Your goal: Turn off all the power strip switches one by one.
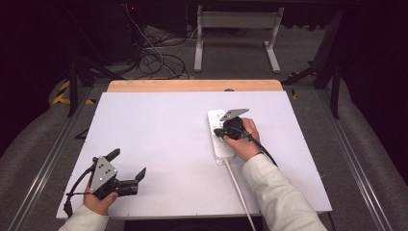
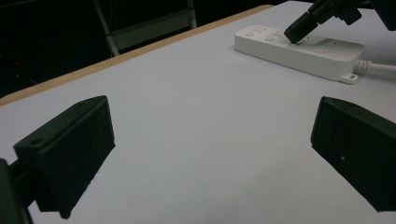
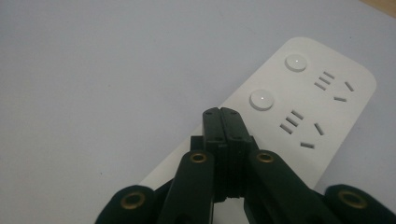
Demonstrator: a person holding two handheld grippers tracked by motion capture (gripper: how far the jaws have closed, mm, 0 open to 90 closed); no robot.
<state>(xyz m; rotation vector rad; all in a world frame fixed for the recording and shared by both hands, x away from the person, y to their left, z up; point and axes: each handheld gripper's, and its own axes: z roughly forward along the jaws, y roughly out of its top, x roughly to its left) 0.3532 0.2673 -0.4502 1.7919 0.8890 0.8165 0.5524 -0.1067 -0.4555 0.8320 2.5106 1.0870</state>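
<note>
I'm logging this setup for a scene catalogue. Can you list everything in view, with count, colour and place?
Flat plastic power strip: one, white, right of centre on the table, under the right gripper's tip.
Round push buttons: two seen, white, on the strip's top face beside the sockets.
Power cord: one, white, from the strip's near end toward the near table edge.
Table: one, white top, wooden far edge.
Left gripper: one, black, near left corner, jaws open.
Right gripper: one, black, jaws shut, tip on the strip.

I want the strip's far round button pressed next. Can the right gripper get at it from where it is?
Probably yes. The right gripper is shut, its tip over the power strip, and the far round button lies just beyond the nearer button, with nothing covering it.
</note>
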